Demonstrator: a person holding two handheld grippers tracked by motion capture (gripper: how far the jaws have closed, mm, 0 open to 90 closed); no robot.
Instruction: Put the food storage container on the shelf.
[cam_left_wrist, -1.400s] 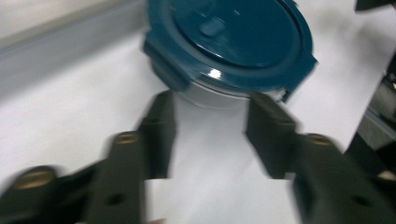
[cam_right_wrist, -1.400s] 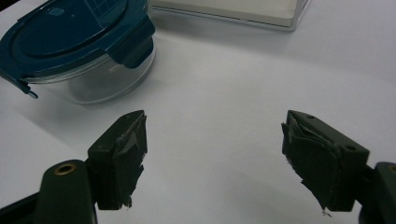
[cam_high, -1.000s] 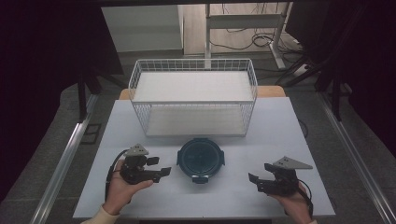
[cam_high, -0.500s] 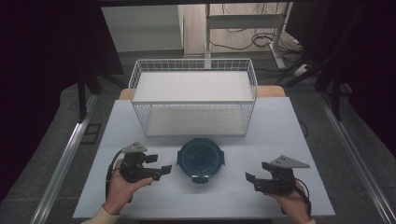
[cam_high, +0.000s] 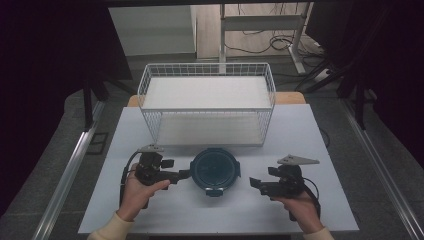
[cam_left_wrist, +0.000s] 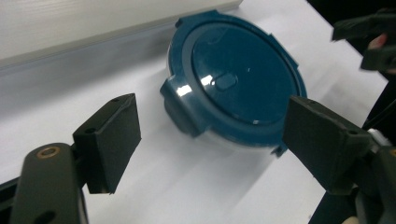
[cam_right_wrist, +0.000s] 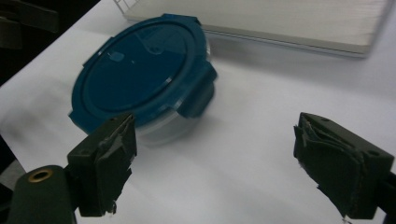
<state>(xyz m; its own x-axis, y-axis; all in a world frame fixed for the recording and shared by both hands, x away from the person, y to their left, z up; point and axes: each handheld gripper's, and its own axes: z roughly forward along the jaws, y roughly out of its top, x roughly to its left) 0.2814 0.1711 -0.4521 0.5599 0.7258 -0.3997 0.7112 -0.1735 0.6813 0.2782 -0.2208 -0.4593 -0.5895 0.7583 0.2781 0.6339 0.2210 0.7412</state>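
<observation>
A round clear container with a dark blue clip-on lid (cam_high: 215, 169) sits on the white table (cam_high: 300, 135), in front of a wire basket. My left gripper (cam_high: 184, 174) is just left of it, tips pointing at its left latch, close but apart. Its jaws have just been opening and are open, with the container (cam_left_wrist: 243, 81) lying beyond the pads (cam_left_wrist: 114, 135). My right gripper (cam_high: 254, 183) is a short way right of the container. Its jaws have also just been opening and are open, with bare table between them. In the right gripper view the container (cam_right_wrist: 140, 70) lies ahead to the left.
A white wire basket (cam_high: 207, 67) with a white board across its bottom stands at the back of the table, close behind the container. A table leg and cables lie on the floor beyond. The table's front edge is just under both hands.
Both hands have drifted inward toward the container and slightly up. Both grippers' jaws stand wider than before. The container has not moved.
</observation>
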